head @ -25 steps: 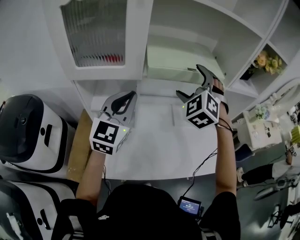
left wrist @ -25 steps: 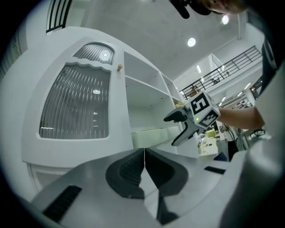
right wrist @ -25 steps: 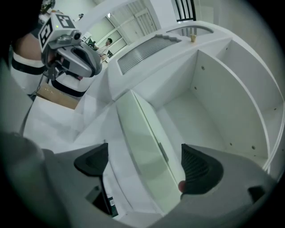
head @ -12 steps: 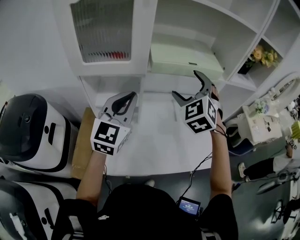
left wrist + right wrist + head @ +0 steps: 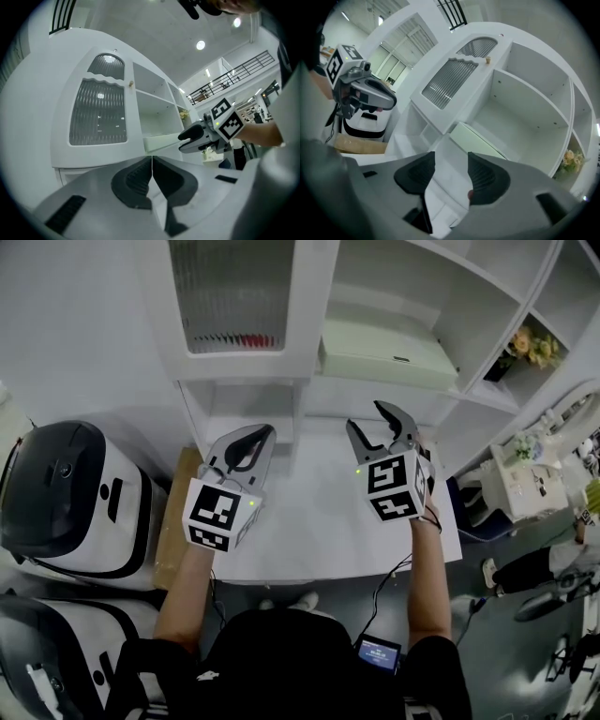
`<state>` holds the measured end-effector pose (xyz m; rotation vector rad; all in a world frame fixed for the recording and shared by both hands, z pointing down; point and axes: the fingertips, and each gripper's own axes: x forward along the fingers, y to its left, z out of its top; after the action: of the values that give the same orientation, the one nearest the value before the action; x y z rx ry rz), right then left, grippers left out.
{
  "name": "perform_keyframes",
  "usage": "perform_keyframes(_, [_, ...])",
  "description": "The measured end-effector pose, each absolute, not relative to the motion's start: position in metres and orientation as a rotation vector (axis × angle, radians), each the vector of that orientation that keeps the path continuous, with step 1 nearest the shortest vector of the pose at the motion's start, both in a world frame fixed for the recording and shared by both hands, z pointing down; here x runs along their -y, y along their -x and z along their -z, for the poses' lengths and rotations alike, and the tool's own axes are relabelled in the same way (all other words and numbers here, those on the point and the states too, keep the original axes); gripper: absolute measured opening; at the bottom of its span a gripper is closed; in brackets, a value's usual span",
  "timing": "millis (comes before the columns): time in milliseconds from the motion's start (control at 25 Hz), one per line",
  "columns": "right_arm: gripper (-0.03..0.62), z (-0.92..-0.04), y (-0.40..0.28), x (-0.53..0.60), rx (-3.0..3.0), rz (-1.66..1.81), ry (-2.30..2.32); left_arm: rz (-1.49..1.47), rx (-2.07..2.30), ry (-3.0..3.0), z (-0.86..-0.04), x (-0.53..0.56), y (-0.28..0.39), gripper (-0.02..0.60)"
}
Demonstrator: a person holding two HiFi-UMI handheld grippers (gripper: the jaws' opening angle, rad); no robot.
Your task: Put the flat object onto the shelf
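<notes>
Flat object: the pale green flat object lies flat in the open compartment of the shelf, its long near edge towards us. It touches neither gripper.
Task stage: we judge the placing done, since the object rests on the shelf board with nothing gripping it.
Handling: it looks to us like a thin, stiff, light slab with a smooth skin, so it could slide on the painted board if nudged. It does not look fragile.
Where to hold: if it needs shifting, we would pinch the near long edge around its middle. The faces are too broad for the jaws.
Right gripper: the right gripper hangs below and in front of the shelf, over the white counter. Its jaws are closing with a gap between the pads. The right gripper view shows only the counter and the object beyond that gap, so it grasps nothing.
Left gripper: the left gripper is clenched, pads meeting with nothing between them. It is held over the counter, beside the right one and apart from it.
Surroundings: a ribbed-glass cabinet door stands left of the compartment. White-and-black machines sit on the floor at our left.
</notes>
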<state>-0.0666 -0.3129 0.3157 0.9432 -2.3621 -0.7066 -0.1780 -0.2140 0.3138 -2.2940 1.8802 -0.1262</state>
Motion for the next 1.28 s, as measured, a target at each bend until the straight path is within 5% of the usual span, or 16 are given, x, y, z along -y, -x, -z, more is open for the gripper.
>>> perform_keyframes(600, [0.002,-0.338,0.082,0.264,2.467,0.624,-1.059,0.098,-1.866,2.35,-0.336,0.185,0.191,0.006])
perform_keyframes(1280, [0.0,-0.33,0.041,0.238,2.616,0.524,-1.108,0.077,-1.857,2.325,-0.322,0.174,0.144,0.006])
